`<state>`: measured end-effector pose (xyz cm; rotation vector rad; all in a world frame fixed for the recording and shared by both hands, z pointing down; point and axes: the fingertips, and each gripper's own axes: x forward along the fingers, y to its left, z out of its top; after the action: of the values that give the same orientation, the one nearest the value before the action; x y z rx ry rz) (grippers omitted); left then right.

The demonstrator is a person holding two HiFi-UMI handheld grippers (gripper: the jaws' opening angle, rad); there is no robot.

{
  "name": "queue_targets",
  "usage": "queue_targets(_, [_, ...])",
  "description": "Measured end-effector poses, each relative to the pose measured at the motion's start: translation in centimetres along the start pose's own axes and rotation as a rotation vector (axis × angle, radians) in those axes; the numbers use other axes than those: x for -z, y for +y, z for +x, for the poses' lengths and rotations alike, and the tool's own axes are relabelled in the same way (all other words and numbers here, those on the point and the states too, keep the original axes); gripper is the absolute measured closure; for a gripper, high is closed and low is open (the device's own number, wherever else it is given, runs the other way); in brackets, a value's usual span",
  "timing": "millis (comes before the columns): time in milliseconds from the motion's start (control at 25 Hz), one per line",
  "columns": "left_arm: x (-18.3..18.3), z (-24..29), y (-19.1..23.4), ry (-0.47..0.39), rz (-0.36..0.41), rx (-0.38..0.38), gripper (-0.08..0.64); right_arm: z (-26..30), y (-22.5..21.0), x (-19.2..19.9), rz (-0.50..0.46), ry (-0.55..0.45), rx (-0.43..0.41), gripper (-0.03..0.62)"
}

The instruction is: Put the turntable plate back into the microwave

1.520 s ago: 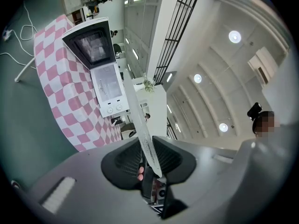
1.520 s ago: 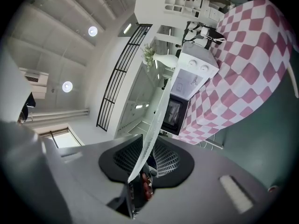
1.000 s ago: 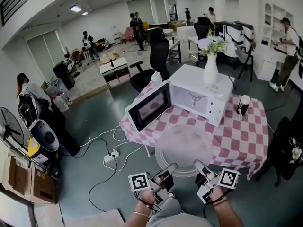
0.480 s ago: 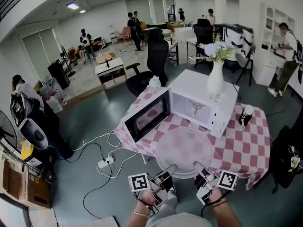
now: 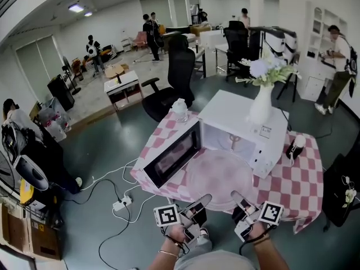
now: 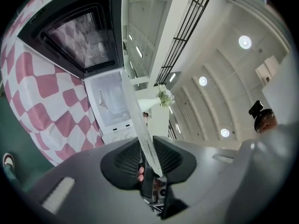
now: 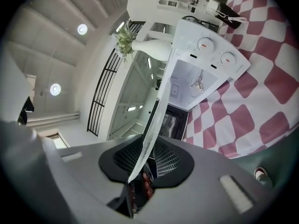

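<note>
As the plate (image 5: 219, 173) hangs level, both grippers' (image 5: 198, 202) (image 5: 241, 200) fingers (image 6: 128, 160) (image 7: 164, 161) pinch its rim

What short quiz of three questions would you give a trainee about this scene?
1. True or false: the left gripper and the right gripper are both shut on the glass turntable plate.
2. What stands on the microwave? A: kettle. B: white vase with flowers. C: bowl.
3. Fill in: the microwave door is ____.
Key: 1 true; 2 B; 3 open.
</note>
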<state>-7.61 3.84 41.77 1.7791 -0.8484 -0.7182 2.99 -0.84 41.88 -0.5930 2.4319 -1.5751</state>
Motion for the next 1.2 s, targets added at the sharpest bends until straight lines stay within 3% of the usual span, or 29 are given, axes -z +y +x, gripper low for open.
queue_targets(240, [-3.0, 2.3, 2.1, 0.017, -0.078, -0.010, 0.483, 3.3, -1.5, -2.5, 0.011, -0.009, 0.018, 0.515])
queue_targets(400, [-5.5, 3.6, 3.6, 0.043, -0.016, -0.007, 0.483, 5.6, -2.5, -3.7, 0.017, -0.012, 0.024, 0.515])
queue_targets(520, [-6.5, 4.4, 4.7, 0.057, -0.054, -0.019, 0.483, 6.8, -3.0, -4.5, 0.019, -0.023, 0.012, 0.515])
queue_targets(640, [-7.3, 5.2, 5.6, 0.075, -0.005, -0.005, 0.485, 7.4, -3.8, -5.1, 0.011, -0.027, 0.029, 0.515])
queue_targets(840, [-6.9, 6.2, 6.6, 0.064, -0.040, 0.018, 0.485, 7.6, -4.8, -5.6, 0.032, -0.011, 0.023, 0.515])
queue_targets(1200, [-6.4, 6.7, 8.6, 0.054, -0.079, -0.023, 0.486, 8.1, -6.8, -5.4, 0.075, 0.013, 0.020, 0.515])
